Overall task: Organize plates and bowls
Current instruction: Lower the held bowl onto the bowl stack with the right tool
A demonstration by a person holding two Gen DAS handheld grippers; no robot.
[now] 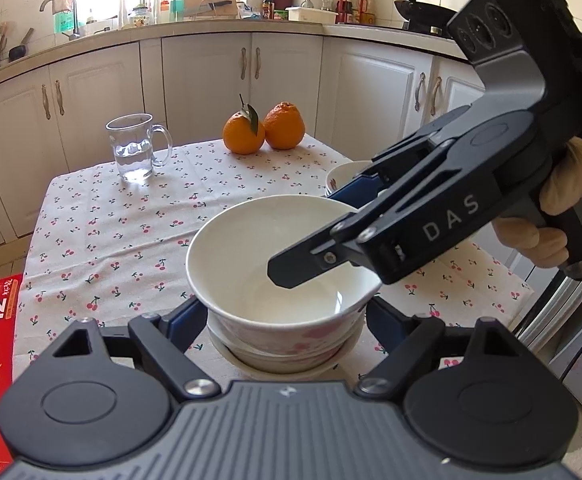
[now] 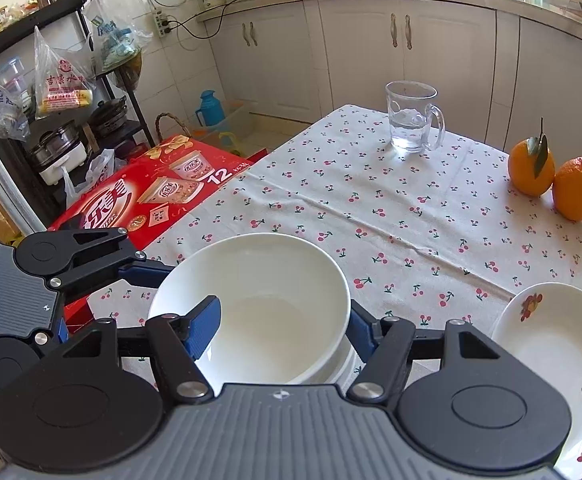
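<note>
Cherry-print desk (image 2: 371, 208) carrying glass mug (image 2: 413, 120), two oranges (image 2: 551, 180) beyond bowl (image 2: 251, 304); right gripper (image 2: 279, 320) jaws clamping bowl wall; left gripper (image 1: 287, 316) jaws flanking bowl, contact unclear.

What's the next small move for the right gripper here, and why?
Probably open the right gripper and lift its finger out of the bowl. The bowl already looks seated on the plate beneath. One right finger is inside it, the other behind the rim, and the left gripper flanks its base. Whether either gripper presses, I can't tell.
</note>
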